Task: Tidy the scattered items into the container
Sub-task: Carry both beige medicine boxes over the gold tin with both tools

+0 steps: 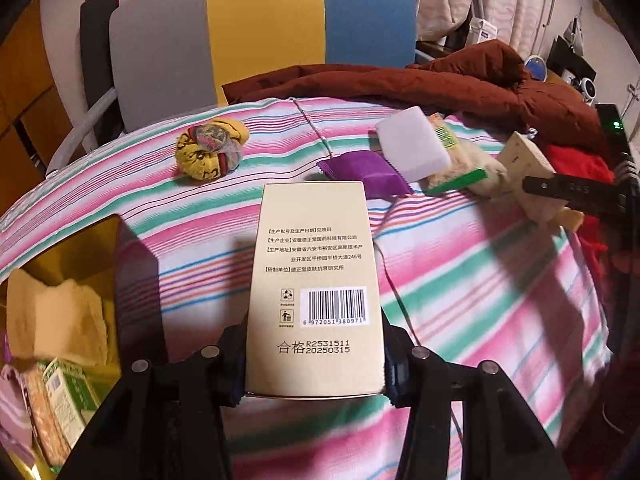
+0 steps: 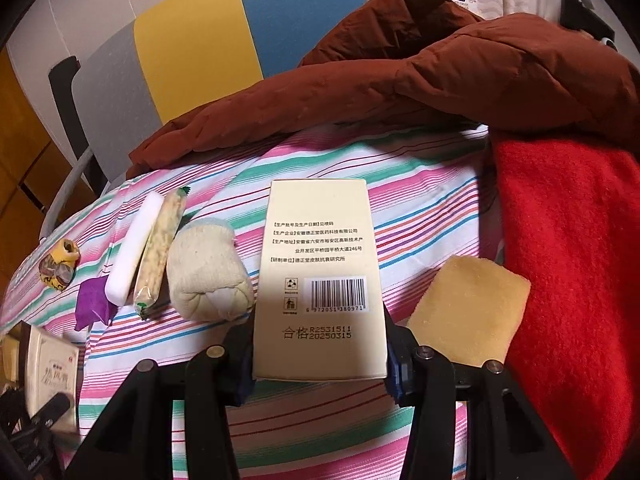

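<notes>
At far left, the yellow container (image 1: pixel 92 248) sits open on the striped bed (image 1: pixel 200 208) with packets inside. Left hand-held gripper (image 1: pixel 314 364): jaws partly open, pads clamped on the sides of a cream box (image 1: pixel 314 280) held over the bed. Beyond lie a yellow sock ball (image 1: pixel 210 154), purple packet (image 1: pixel 366 174) and white block (image 1: pixel 412 148). Right hand-held gripper (image 2: pixel 320 356): clamped likewise on a second cream box (image 2: pixel 320 280), between a cream sock bundle (image 2: pixel 208 276) and yellow sponge (image 2: pixel 468 312).
</notes>
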Available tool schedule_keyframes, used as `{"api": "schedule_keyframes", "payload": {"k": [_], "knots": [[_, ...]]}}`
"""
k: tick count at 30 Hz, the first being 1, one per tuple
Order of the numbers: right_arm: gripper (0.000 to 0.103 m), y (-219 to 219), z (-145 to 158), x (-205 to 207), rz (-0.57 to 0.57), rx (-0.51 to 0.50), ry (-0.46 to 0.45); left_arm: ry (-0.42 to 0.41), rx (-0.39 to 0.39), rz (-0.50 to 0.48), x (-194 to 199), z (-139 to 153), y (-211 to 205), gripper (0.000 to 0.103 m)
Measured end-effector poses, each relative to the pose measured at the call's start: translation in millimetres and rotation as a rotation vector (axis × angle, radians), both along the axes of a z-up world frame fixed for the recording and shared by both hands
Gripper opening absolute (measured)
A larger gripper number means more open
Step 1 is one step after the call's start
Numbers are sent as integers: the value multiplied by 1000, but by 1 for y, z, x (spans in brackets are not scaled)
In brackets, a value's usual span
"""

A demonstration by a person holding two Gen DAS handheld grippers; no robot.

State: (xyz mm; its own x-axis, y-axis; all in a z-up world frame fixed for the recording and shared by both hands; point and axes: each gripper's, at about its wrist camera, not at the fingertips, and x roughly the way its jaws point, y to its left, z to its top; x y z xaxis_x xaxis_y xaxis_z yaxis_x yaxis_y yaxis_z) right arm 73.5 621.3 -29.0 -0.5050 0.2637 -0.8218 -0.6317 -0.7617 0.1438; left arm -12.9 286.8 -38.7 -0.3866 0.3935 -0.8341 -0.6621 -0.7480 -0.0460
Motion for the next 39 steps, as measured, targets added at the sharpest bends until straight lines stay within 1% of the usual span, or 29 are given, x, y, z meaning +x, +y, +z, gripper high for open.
{"api": "schedule_keyframes", "payload": {"k": [3, 8, 12, 14, 18, 19, 21, 24, 30, 35, 39], "knots": [[50, -3, 3, 2, -2, 21, 9, 6, 25, -1, 7, 7, -9, 50], [50, -9, 12, 3, -1, 85, 27, 35, 49, 18, 17, 19, -30, 50], [50, -16, 20, 7, -2, 132, 34, 59, 57, 48, 22, 29, -49, 50], [50, -19, 23, 8, -2, 137, 41, 66, 55, 56, 23, 31, -56, 50], [50, -31, 27, 4, 30, 169, 15, 89, 52, 78, 27, 38, -73, 50], [50, -35, 28, 3, 38, 171, 13, 79, 71, 75, 27, 40, -79, 50], [50, -46, 30, 1, 67, 172, 12, 98, 56, 97, 28, 44, -87, 50], [50, -68, 36, 0, 123, 169, 20, 83, 87, 116, 26, 49, -101, 50], [50, -123, 48, -8, 240, 160, 46, 82, 102, 144, 22, 51, -122, 50], [50, -173, 55, -16, 336, 120, 78, 62, 112, 175, 20, 46, -141, 50], [50, -214, 60, -22, 412, 69, 100, 57, 117, 194, 20, 44, -157, 50]]}}
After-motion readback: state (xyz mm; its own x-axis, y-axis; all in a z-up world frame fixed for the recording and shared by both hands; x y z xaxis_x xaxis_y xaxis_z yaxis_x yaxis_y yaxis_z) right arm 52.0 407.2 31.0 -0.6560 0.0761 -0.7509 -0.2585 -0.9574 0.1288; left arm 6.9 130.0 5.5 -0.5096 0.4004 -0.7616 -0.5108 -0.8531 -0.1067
